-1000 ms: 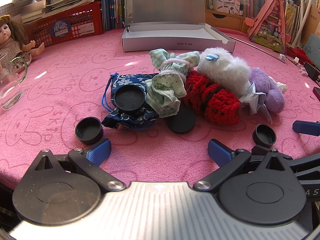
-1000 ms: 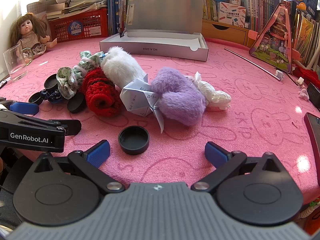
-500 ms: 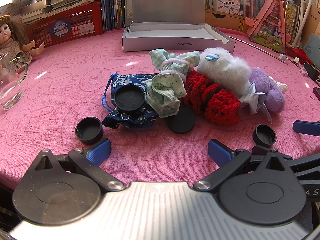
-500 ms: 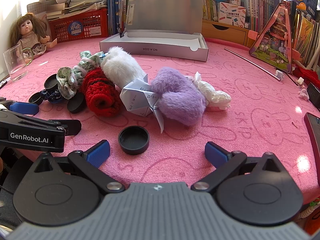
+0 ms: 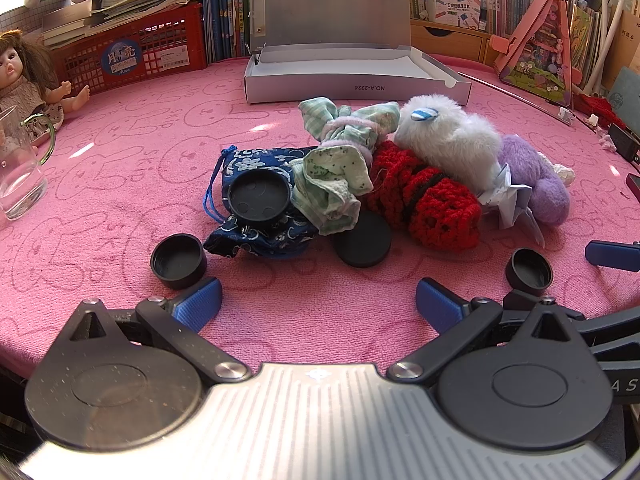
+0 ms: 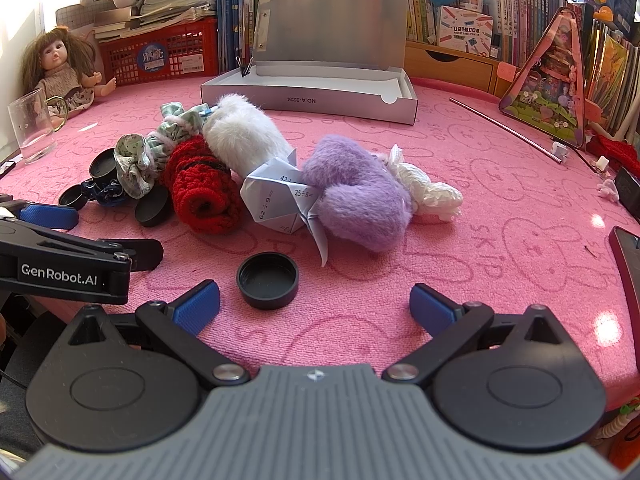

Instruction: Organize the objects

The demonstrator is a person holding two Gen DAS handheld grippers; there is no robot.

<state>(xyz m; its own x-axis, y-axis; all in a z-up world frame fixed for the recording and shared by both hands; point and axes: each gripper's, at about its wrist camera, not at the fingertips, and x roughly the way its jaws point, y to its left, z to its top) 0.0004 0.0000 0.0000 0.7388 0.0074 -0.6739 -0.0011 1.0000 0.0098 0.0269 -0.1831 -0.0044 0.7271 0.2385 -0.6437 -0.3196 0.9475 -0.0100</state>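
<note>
Left tongs [image 5: 319,304], at 6 o'clock in the left wrist view: blue fingertips [image 5: 198,309] spread wide apart, nothing between them, low over the pink tabletop [image 5: 120,152]. Right tongs [image 6: 315,307], at 6 o'clock in the right wrist view: likewise parted and empty.

Nearest items. In the left view a small black cap [image 5: 178,260], open side up, lies at 10 o'clock, just beside the left fingertip. A second small cap [image 5: 528,271] sits at 2 o'clock, near the right fingertip. In the right view a black cap [image 6: 267,280], hollow up, lies at 11 o'clock from those tongs, between the fingertips but closer to the left one.

Middle ground, 12 o'clock: the clutter pile. A flat black disc [image 5: 363,238] lies partly under a green patterned cloth [image 5: 334,184]. To its 9 o'clock a blue floral drawstring pouch [image 5: 256,236] carries a larger black lid [image 5: 259,196] on top. At 3 o'clock of the cloth, a red crocheted piece [image 5: 424,200] touches a white fluffy toy [image 5: 448,136]; beyond lie folded paper [image 6: 276,200] printed with sums, a purple plush [image 6: 360,196] and a small white knitted item [image 6: 432,196].

Far ground, 12 o'clock: an open grey box [image 5: 352,76], lid upright. At 10 o'clock: a glass mug [image 5: 20,172], a doll [image 5: 24,80] and a red basket [image 5: 132,52] bearing books.
</note>
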